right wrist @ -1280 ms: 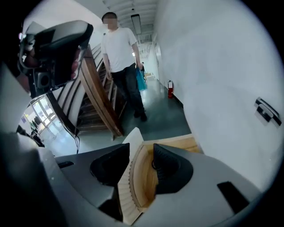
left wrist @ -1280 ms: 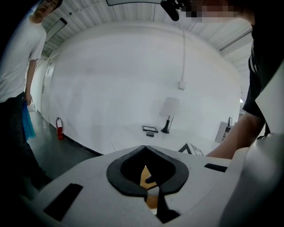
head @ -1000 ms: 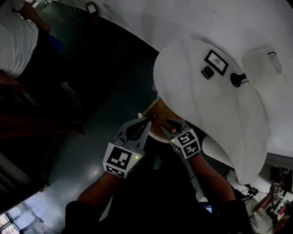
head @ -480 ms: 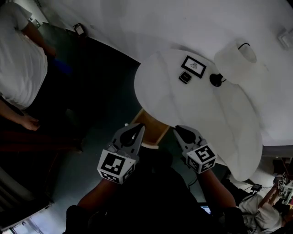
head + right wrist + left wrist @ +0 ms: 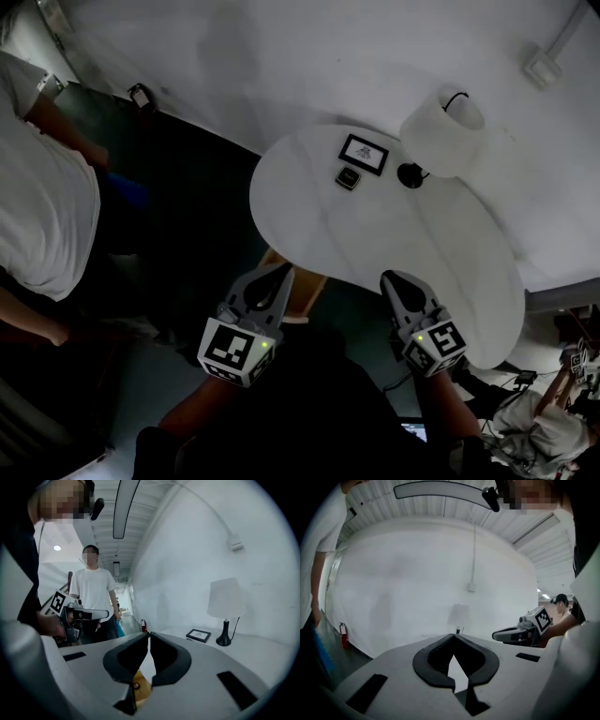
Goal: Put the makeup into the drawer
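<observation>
- Jaws of the left gripper (image 5: 280, 274) are clenched tip to tip on nothing, just short of the bench (image 5: 422, 244) rim.
- Under that rim, between the 2 grippers, the drawer (image 5: 143, 689) shows a wooden face with a ring pull. Whether it is open or pushed home cannot be told. No makeup shows in any view, so it is judged to be inside.
- On the bench, a small dark case (image 5: 349, 178) lies just beside a picture frame (image 5: 364, 155). Whether it counts as makeup cannot be told.
- Jaws of the right gripper (image 5: 395, 279) have just been closing and meet on nothing.
- Step judged: confirming the drawer is shut, best done by pressing squarely on its face, below the rim.
- Room: a bystander (image 5: 42, 216) stands far left, the mid-bench is open, and a lamp (image 5: 442, 131) stands far right.
</observation>
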Tool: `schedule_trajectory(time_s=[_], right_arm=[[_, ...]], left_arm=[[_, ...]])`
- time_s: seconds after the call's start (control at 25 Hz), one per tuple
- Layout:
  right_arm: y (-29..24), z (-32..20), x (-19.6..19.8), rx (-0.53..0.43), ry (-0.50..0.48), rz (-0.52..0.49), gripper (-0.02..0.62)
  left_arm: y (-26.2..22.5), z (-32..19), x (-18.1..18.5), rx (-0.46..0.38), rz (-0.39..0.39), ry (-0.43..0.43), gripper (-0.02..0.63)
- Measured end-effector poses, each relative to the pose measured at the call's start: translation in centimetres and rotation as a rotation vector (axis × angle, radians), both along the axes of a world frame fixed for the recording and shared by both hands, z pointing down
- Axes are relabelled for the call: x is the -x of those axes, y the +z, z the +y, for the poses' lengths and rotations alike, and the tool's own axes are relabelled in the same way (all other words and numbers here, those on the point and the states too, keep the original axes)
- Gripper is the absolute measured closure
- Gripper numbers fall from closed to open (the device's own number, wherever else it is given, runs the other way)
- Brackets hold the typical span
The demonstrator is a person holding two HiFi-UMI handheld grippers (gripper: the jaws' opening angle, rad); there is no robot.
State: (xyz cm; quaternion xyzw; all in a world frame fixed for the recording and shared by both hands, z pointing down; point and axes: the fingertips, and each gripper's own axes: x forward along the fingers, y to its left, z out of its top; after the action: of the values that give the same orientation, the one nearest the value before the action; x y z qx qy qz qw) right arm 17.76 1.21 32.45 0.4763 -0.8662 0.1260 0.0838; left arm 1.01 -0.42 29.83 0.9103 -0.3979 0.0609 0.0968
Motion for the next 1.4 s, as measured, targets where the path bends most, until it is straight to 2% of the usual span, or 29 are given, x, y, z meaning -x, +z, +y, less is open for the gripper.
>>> schedule_trajectory(time_s=[0.2, 0.32, 0.56, 0.76, 1.04, 1.4], right_arm=[[-1.3, -0.6, -0.8, -0.049, 0.048, 0.008, 0.575], [-1.7, -1.3, -0.3, -0.077, 0.051, 0.013, 0.578], [-2.5, -3.8, 0.4, -0.107, 0.008, 0.008, 0.578], [-2.4, -7.4, -0.9, -0.115, -0.073, 0.05, 0.578], [-0.7, -12.9, -2.5, -0.052, -0.131, 0.023, 0.577], [4.6, -19.2, -3.2, 0.023, -0.21, 0.071, 0.575]], left_arm=[[-1.0, -0.5, -0.2, -0.04, 0.011, 0.041, 0.597], [-0.8, -1.1, 0.0, -0.03, 0.01, 0.05, 0.597], [-0.7, -2.6, -0.7, -0.04, -0.013, 0.039, 0.597], [-1.1, -5.0, -2.4, -0.037, -0.007, -0.002, 0.597], [-1.2, -8.7, -4.7, -0.022, 0.0, -0.071, 0.597], [1.0, -12.7, -6.4, -0.006, -0.014, -0.136, 0.597]])
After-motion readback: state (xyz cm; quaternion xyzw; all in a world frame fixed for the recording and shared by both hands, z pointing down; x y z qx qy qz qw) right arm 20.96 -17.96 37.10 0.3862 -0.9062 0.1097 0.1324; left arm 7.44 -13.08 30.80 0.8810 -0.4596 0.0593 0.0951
